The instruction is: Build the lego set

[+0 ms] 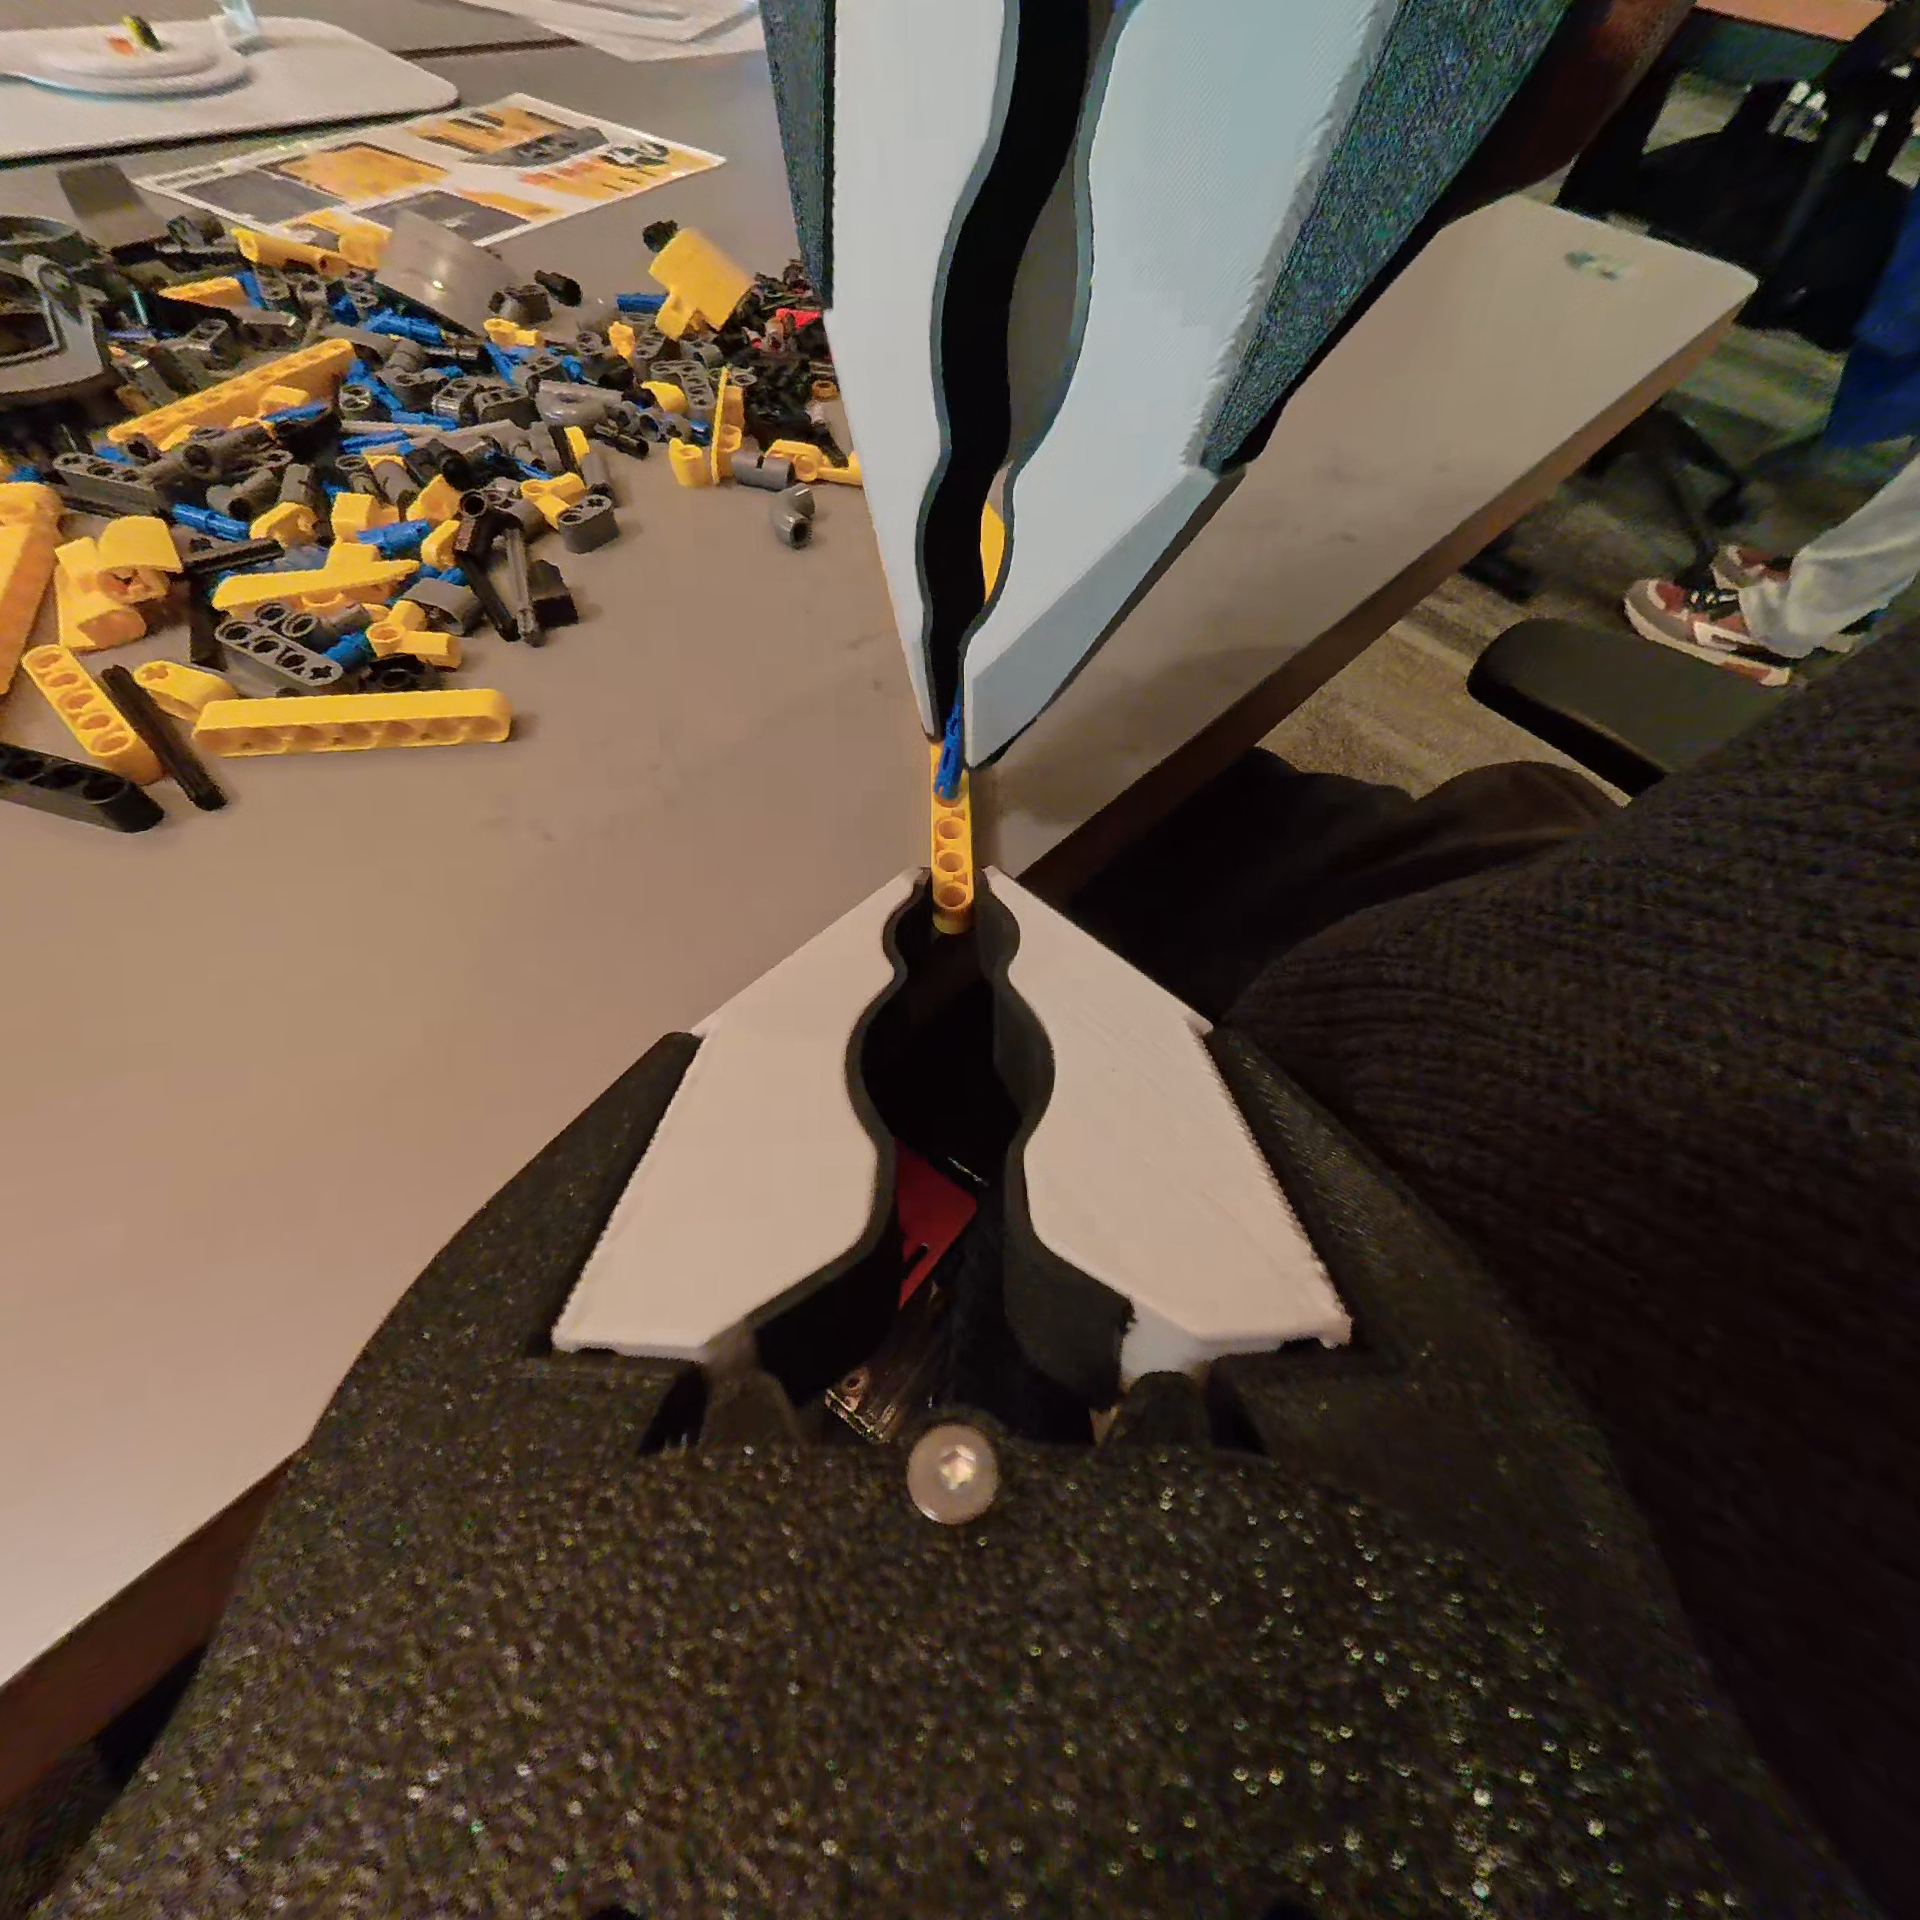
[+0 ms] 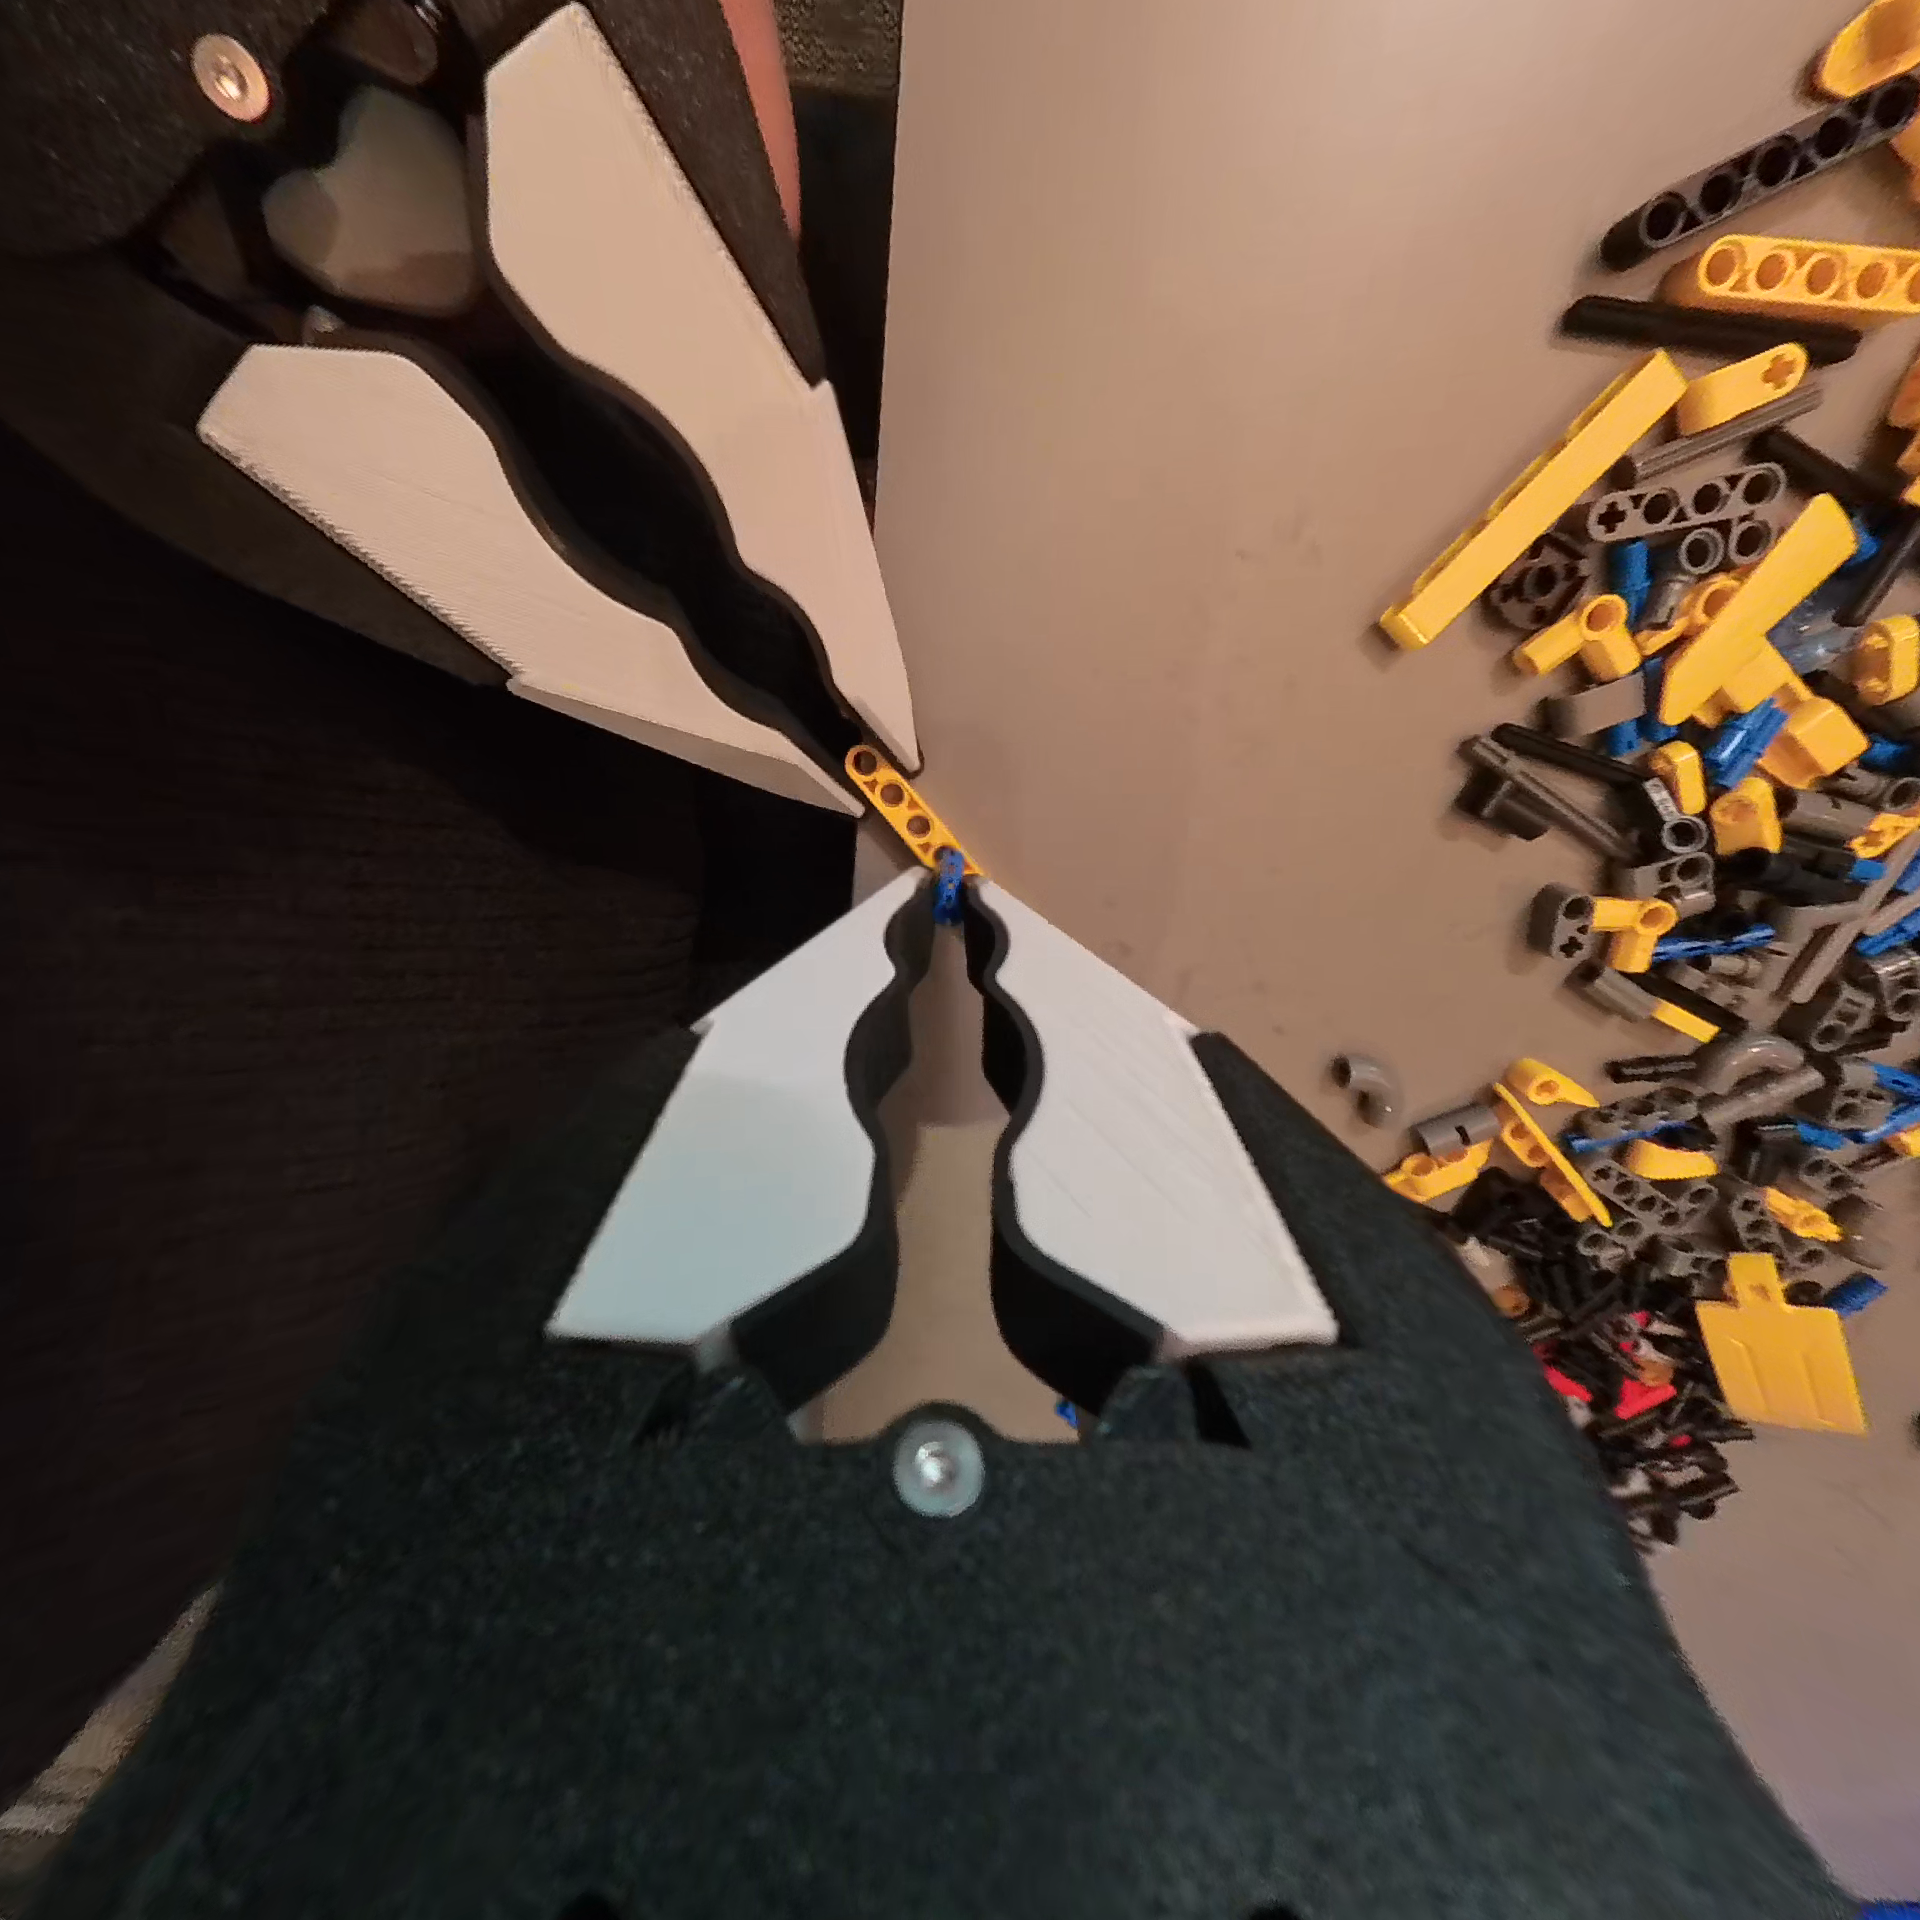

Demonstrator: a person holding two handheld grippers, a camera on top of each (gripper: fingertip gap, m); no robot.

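Clamping the left gripper [image 1: 951,896], almost fully closed, on one end of the yellow beam [image 1: 951,842] and holding it in the air just off the table [image 1: 623,987] edge. Pinching the right gripper [image 2: 945,896], tips drawn nearly together, on a small blue pin [image 2: 948,883] at the beam's opposite end. Pressing that pin against the beam's last hole, or already partway into it; too small to tell which. Meeting tip to tip across the beam, with only its holed middle showing between the two sets of white fingers.

Lying well apart from the beam, across bare tabletop: a loose pile of parts [image 1: 364,468] in yellow, grey, black and blue, with a long yellow bar at the edge nearest the beam. Lying beyond the pile, farther from the beam again: a printed instruction sheet [image 1: 436,166]. Showing on the beam's off-table side: dark knitted fabric [image 1: 1558,1143].
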